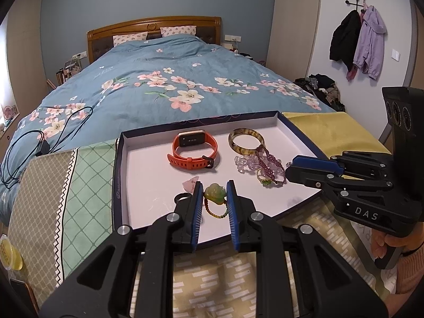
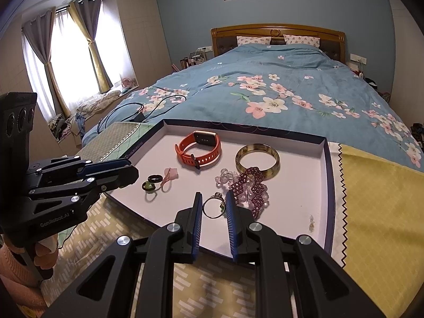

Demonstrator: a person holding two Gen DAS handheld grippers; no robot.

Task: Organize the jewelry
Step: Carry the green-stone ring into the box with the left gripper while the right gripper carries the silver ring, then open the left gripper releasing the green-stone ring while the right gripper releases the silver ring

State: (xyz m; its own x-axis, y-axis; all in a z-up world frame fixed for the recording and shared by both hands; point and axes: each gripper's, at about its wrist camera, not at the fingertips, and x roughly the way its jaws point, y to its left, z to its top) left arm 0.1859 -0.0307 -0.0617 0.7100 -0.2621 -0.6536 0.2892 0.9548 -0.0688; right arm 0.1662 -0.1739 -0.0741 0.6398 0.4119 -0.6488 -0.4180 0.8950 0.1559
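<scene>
Sorting looks barely begun — the watch point(image 2: 198, 148), bangle point(image 2: 257, 161) and bead bracelets point(image 2: 249, 188) lie loose in the tray point(image 2: 325, 185). Left tool point(image 1: 214, 194) brackets the jade-charm ring point(image 1: 215, 192) near the tray's front edge; right tool point(image 2: 213, 205) stands open around the gemstone ring point(image 2: 213, 206) — neither lifted.

Our left gripper point(image 1: 214, 198) has its blue pads either side of a green stone pendant point(image 1: 215, 192) on a beaded loop; whether they press it, we cannot quite tell. In the white tray point(image 1: 148, 175) lie an orange smartwatch point(image 1: 194, 152), an amber bangle point(image 1: 246, 140) and purple beads point(image 1: 267, 163). Our right gripper point(image 1: 288, 169) reaches in beside the beads.
</scene>
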